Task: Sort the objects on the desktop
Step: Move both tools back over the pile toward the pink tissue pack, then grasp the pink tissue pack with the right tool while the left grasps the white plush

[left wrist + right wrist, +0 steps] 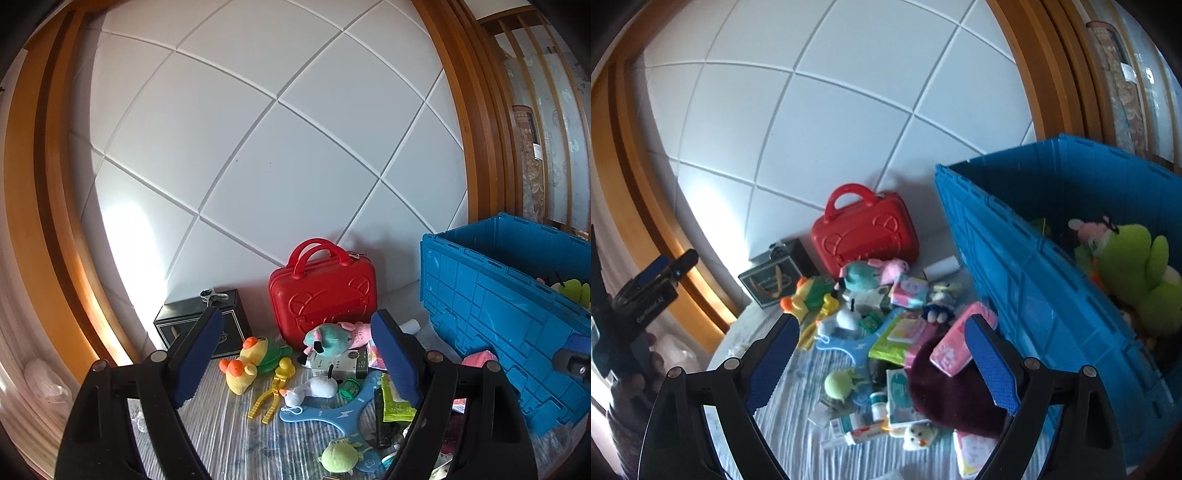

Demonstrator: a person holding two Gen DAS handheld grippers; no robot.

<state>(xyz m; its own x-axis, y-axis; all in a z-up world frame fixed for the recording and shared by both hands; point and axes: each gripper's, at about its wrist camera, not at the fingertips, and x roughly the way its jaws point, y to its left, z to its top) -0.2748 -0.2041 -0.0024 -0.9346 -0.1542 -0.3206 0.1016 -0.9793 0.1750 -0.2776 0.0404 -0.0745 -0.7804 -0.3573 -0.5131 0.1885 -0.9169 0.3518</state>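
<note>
Both sets of tongs gape apart, empty, over the toy heap on the bench. Left tongs (295, 350) frame the white plush (314, 389); right tongs (881, 354) hover above the maroon cloth (945, 391). Best to pick one loose piece, come down straight, pinch its middle. Only the right view sees into the blue crate (1027, 266): a green plush (1137, 266) there, perhaps more beneath.
</note>
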